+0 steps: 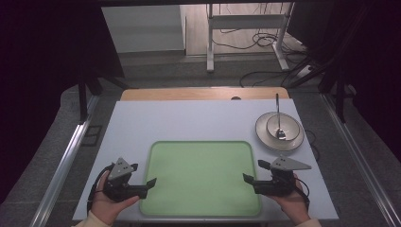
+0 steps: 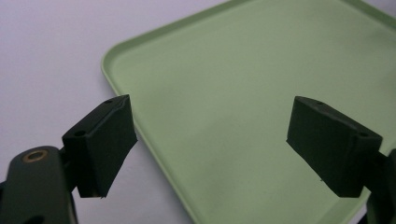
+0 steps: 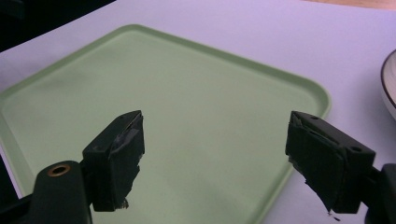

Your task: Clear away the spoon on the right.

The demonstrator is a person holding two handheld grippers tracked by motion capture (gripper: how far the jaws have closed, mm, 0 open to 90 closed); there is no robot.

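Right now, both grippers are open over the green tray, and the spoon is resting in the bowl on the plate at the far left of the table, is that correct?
Not quite: the plate with the bowl and spoon sits at the far right of the table, as the high view shows. The rest holds: the left gripper and right gripper are both open at the edges of the green tray.

No readable text, labels or nos. anywhere.

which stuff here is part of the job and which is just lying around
In the job: green tray, left gripper and right gripper, both open at its sides.

Lying about: plate, bowl on it, spoon in the bowl.
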